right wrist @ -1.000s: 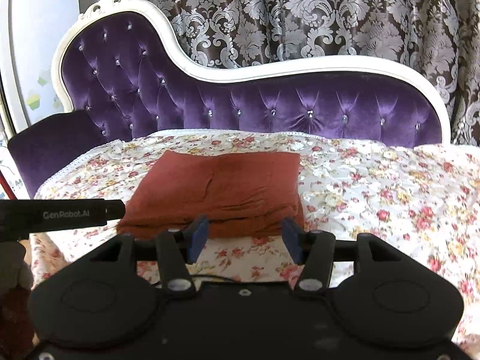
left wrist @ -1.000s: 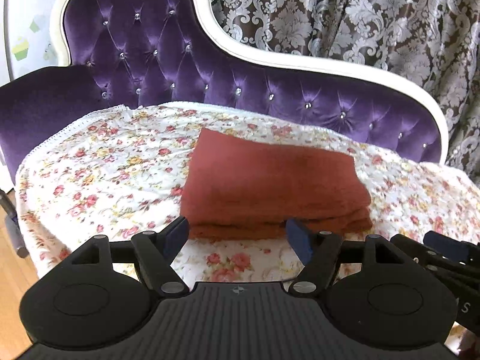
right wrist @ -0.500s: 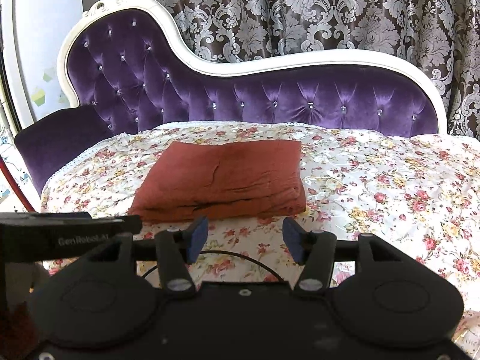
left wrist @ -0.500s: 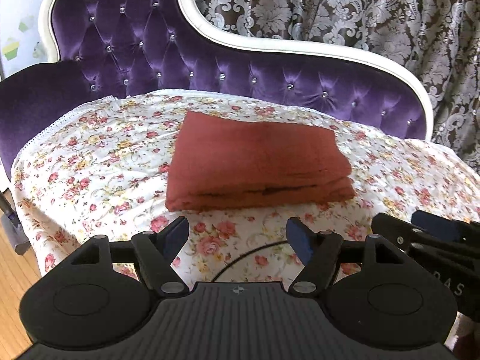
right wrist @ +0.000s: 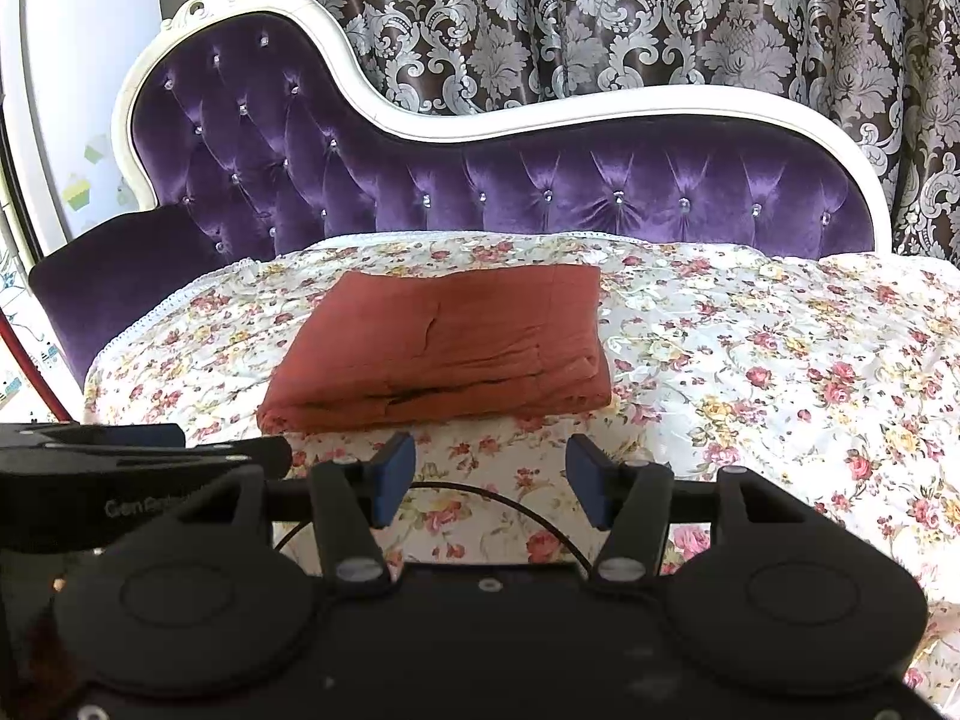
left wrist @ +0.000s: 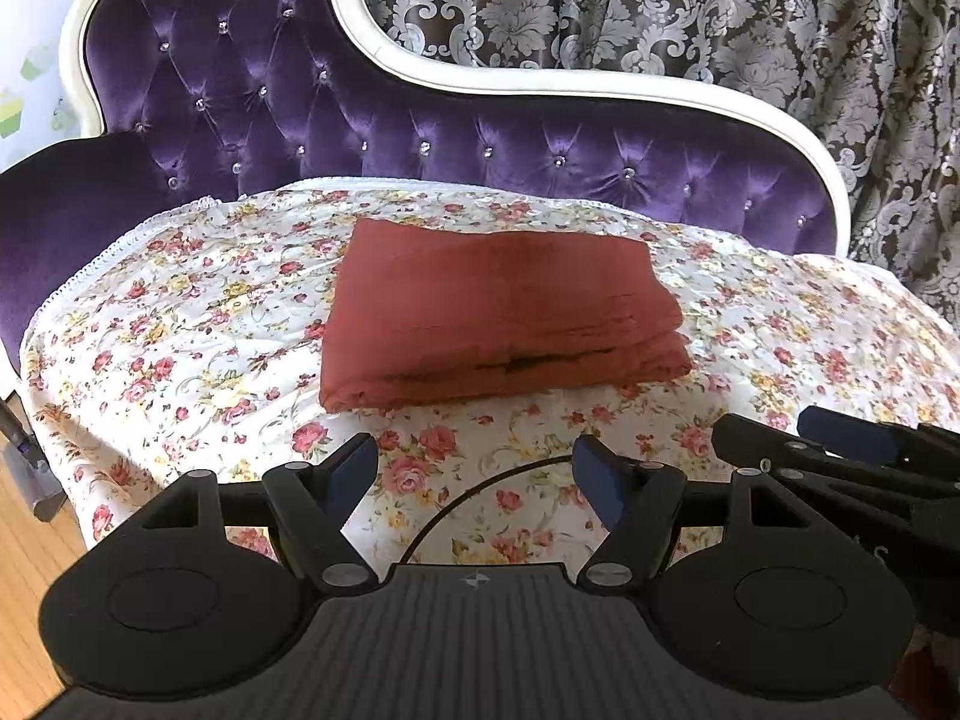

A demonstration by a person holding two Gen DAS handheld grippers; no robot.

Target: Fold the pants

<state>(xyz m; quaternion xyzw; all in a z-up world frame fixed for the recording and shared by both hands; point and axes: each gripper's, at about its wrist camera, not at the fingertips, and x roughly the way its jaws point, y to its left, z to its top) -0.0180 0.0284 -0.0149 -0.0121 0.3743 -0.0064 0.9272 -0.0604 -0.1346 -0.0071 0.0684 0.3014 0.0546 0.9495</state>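
Note:
The rust-red pants [left wrist: 498,312] lie folded into a thick rectangle on the floral sheet [left wrist: 198,324] of the chaise; they also show in the right wrist view [right wrist: 444,348]. My left gripper [left wrist: 474,474] is open and empty, held back from the near edge of the pants. My right gripper [right wrist: 489,477] is open and empty, also short of the near edge. The right gripper shows at the right edge of the left wrist view [left wrist: 852,456], and the left gripper at the left edge of the right wrist view [right wrist: 120,456].
The purple tufted backrest [right wrist: 540,192] with white trim rises behind the sheet, patterned curtains [right wrist: 600,18] behind it. A purple armrest [left wrist: 60,210] bounds the left side. Wooden floor [left wrist: 30,540] lies below the sheet's left edge. A black cable [left wrist: 480,492] runs over the sheet near the grippers.
Both grippers have drawn back and up from the folded pants, which now sit farther off in both views. The pants have not moved.

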